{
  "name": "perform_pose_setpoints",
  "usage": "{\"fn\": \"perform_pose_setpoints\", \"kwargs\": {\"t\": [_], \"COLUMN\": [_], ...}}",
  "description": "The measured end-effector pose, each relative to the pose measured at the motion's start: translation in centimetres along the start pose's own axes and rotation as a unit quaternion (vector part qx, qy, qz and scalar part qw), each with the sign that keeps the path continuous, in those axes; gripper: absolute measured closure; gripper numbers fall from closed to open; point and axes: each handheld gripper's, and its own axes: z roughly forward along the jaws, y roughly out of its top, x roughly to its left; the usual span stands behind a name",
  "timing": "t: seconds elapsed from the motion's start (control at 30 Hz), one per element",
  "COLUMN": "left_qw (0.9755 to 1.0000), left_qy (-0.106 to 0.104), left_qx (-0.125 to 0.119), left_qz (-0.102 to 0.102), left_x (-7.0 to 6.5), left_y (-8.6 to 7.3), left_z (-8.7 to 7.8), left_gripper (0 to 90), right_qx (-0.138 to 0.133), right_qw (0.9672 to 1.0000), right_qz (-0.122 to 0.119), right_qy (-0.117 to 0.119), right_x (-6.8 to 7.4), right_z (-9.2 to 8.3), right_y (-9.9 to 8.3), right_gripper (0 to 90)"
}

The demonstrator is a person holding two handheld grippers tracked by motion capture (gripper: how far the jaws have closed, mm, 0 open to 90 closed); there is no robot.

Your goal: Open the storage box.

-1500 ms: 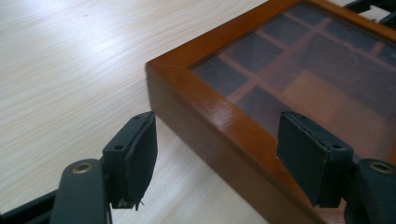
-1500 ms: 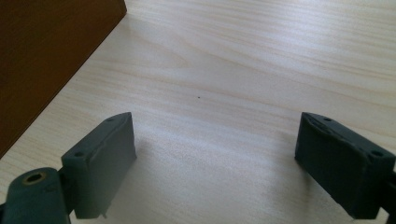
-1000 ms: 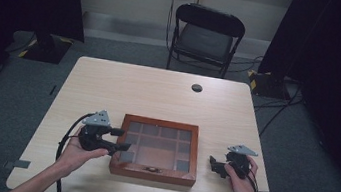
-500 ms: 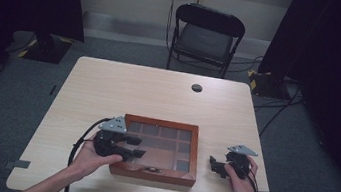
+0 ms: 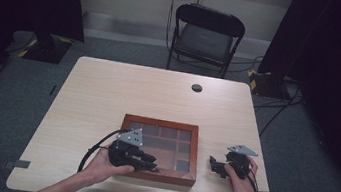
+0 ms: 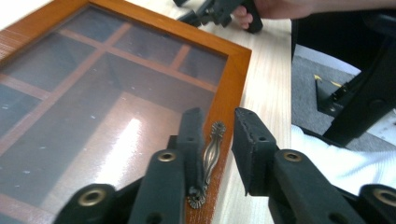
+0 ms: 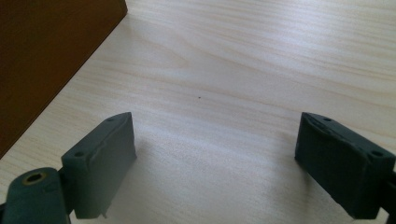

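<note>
High view: wooden box (image 5: 159,149) with glass lid sits on table (image 5: 123,94) near your edge. Your left gripper (image 5: 141,161) lies over box's near-left corner; your right gripper (image 5: 214,166) rests on table just right of box, apart from it.

Left gripper view: your jaws narrowly parted astride brass handle (image 6: 211,154) on lid's front rail, not closed on it.

Right gripper view: your jaws spread wide over bare tabletop, holding nothing; box side (image 7: 42,60) at left.
</note>
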Motion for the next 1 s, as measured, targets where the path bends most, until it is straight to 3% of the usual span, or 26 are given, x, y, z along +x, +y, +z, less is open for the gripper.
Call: {"fn": "perform_pose_setpoints", "kwargs": {"t": [0.13,0.27,0.47,0.53,0.87,1.0], "left_qw": [0.9999,0.9998,0.9996,0.9996,0.9995,0.9995], "left_qy": [-0.011,-0.015,-0.004,-0.010,0.001,-0.003], "left_qx": [0.000,0.012,0.029,0.025,0.022,0.028], "left_qz": [-0.007,0.000,0.004,0.005,0.022,0.015], "left_x": [0.3,0.3,0.5,0.4,0.0,0.2], "left_y": [-0.2,-0.3,-0.6,-0.8,-0.8,-0.6], "left_z": [0.3,0.7,1.0,1.3,1.5,1.5], "left_gripper": [75.6,76.1,78.0,78.5,80.8,81.2], "right_qx": [0.000,0.000,0.000,0.000,0.000,0.000], "right_qw": [1.0000,1.0000,1.0000,1.0000,1.0000,1.0000], "right_qz": [0.000,0.000,0.000,0.000,-0.001,-0.001], "right_qy": [0.000,0.001,0.000,0.000,0.001,0.001], "right_x": [0.0,0.0,0.0,0.0,0.0,0.0], "right_z": [0.0,0.0,0.0,0.0,0.0,0.0], "right_y": [0.0,0.0,0.0,0.0,0.0,0.0], "right_gripper": [11.7,11.7,11.7,11.7,11.7,11.7]}}
